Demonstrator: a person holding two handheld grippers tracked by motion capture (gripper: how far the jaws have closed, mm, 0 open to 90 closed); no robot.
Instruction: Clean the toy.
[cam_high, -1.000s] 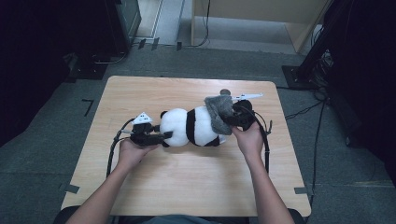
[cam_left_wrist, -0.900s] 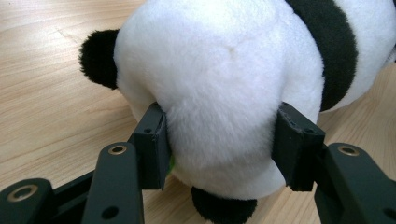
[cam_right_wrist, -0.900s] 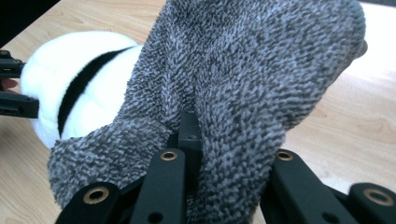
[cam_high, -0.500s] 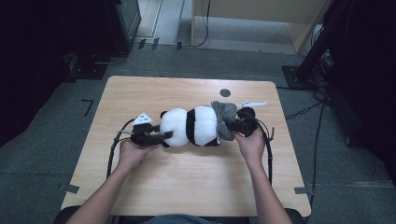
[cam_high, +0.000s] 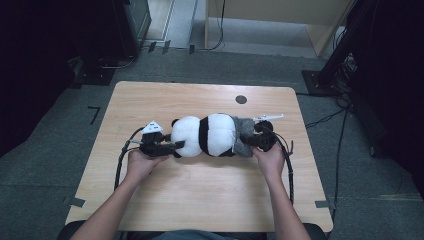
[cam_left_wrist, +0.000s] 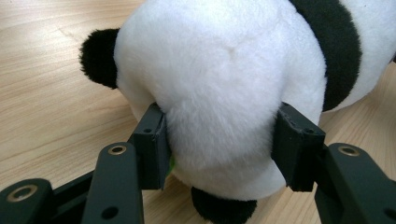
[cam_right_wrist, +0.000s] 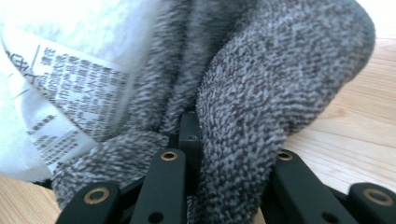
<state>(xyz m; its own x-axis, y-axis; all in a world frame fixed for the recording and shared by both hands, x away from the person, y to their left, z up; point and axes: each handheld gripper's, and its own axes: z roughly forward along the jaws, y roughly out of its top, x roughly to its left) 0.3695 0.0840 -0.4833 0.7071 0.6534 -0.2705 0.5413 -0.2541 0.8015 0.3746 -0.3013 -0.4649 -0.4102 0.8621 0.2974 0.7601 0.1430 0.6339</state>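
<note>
A black-and-white panda plush lies on its side across the wooden table. My left gripper is shut on the plush's white head end, and its pads dent the fur of the panda on both sides. A grey knitted garment covers the panda's other end. My right gripper is shut on a fold of that grey garment, which bunches over the jaws. A white printed care label hangs beside the fold.
A small dark round hole sits in the table behind the panda. Black cables trail from both grippers toward the table's near edge. The table stands on grey floor, with dark equipment at the back left and right.
My right hand has come down toward the table with the grey garment in its grip, so the panda's raised end now lies flat. The left hand has not moved.
</note>
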